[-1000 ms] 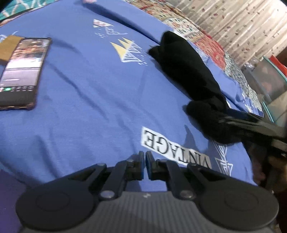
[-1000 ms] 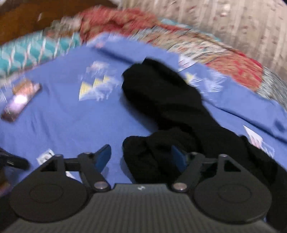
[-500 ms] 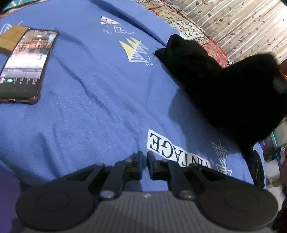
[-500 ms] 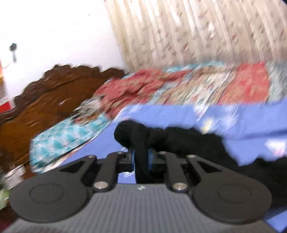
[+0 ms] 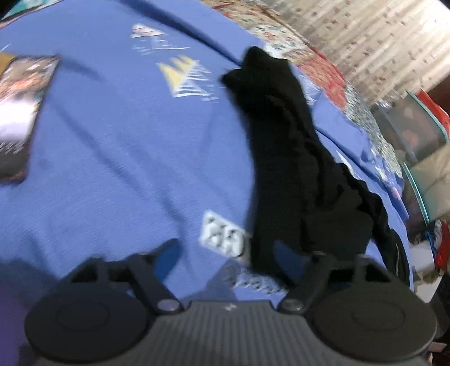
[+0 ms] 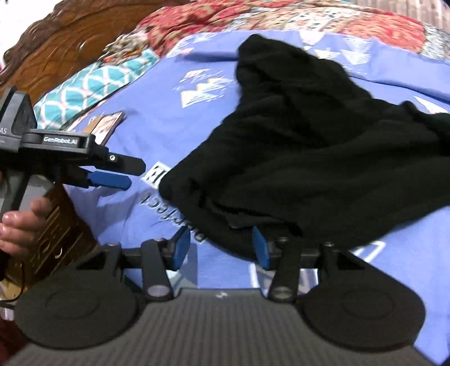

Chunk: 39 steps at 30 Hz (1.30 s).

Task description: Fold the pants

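Black pants (image 5: 292,157) lie crumpled on a blue printed bedsheet (image 5: 118,157); they also show in the right wrist view (image 6: 309,146). My left gripper (image 5: 227,257) is open just above the sheet, its right finger at the near hem of the pants; it also shows from the side in the right wrist view (image 6: 129,173). My right gripper (image 6: 219,249) is open and empty, with the near edge of the pants lying just in front of its fingers.
A phone (image 5: 19,112) lies on the sheet at the left, also seen in the right wrist view (image 6: 108,126). A carved wooden headboard (image 6: 64,48), patterned quilts (image 6: 253,19), a curtain (image 5: 379,42) and a plastic bin (image 5: 416,135) surround the bed.
My right gripper, which had the pants lifted, has opened and let them drop spread on the sheet. My left gripper has opened and moved towards the pants' near hem.
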### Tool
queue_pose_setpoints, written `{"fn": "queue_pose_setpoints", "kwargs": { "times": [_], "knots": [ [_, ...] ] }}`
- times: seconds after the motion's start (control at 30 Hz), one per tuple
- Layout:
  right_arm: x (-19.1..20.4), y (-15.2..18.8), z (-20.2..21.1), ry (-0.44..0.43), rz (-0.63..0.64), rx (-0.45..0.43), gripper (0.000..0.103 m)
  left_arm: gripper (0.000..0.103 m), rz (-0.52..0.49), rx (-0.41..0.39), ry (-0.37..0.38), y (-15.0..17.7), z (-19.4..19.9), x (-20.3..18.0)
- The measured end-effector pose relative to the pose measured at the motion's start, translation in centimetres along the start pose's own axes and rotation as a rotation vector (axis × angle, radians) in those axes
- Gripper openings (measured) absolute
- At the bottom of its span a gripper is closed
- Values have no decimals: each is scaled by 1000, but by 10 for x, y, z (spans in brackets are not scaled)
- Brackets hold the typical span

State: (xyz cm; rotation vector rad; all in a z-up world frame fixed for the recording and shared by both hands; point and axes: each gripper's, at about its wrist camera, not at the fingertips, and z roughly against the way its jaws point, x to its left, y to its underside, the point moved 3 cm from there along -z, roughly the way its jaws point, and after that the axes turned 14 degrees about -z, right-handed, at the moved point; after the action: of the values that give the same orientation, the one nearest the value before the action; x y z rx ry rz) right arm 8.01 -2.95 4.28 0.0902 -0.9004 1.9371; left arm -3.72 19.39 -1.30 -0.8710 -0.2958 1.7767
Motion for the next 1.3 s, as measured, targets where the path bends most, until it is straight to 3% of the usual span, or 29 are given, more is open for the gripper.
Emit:
{"fn": "queue_pose_setpoints", "kwargs": {
  "times": [0.03, 0.1, 0.13, 0.23, 0.3, 0.33, 0.37, 0.47, 0.57, 0.63, 0.67, 0.73, 0.8, 0.83, 0.87, 0.9, 0.97, 1.03, 1.3],
  "knots": [
    [0, 3, 2, 2, -16, -8, 51, 94, -14, 6, 11, -4, -7, -5],
    [-3, 2, 0, 6, -55, -17, 51, 95, -12, 35, 33, -8, -24, -11],
    [-3, 22, 8, 9, -70, -23, 51, 97, -9, 48, 46, -11, -32, -14],
    [-4, 29, 12, 18, -94, -30, 51, 97, -31, 61, 75, -18, -52, -29],
    [-4, 30, 14, 28, -102, -33, 51, 55, -54, 79, 92, -20, -60, -41],
    [-3, 28, 13, 32, -104, -36, 51, 47, -74, 93, 78, -20, -63, -47],
    [-3, 27, 12, 40, -106, -38, 51, 33, -100, 90, 45, -20, -63, -52],
    [-4, 19, 6, 58, -138, -42, 51, 25, -164, 4, -50, -28, -37, -54],
    [-4, 16, 7, 56, -167, -60, 51, 22, -186, -155, -106, -39, 18, -47],
    [-5, 19, 6, 50, -184, -56, 51, 22, -240, -238, -193, -40, 49, -46],
    [-5, 20, 3, 47, -194, -50, 51, 22, -265, -242, -247, -38, 57, -43],
    [-7, 23, -2, 50, -210, -36, 52, 24, -241, -166, -275, -30, 52, -26],
    [-8, 26, -7, 62, -221, -27, 52, 35, -154, -41, -254, -13, 31, -4],
    [-7, 27, -6, 67, -226, -28, 52, 48, -108, 22, -247, -3, 20, 5],
    [-8, 27, -6, 71, -228, -30, 52, 53, -74, 47, -232, 5, 16, 11],
    [-9, 28, -2, 77, -230, -36, 52, 55, -52, 34, -214, 11, 18, 14],
    [-16, 27, 7, 96, -241, -56, 53, 76, -18, 2, -185, 15, 28, 16],
    [-34, 29, 21, 114, -280, -78, 53, 88, 22, -25, -169, 15, 35, 19],
    [-118, 43, 96, 266, -531, -293, 53, 92, 222, 13, 1, 10, 22, 30]
  ]
}}
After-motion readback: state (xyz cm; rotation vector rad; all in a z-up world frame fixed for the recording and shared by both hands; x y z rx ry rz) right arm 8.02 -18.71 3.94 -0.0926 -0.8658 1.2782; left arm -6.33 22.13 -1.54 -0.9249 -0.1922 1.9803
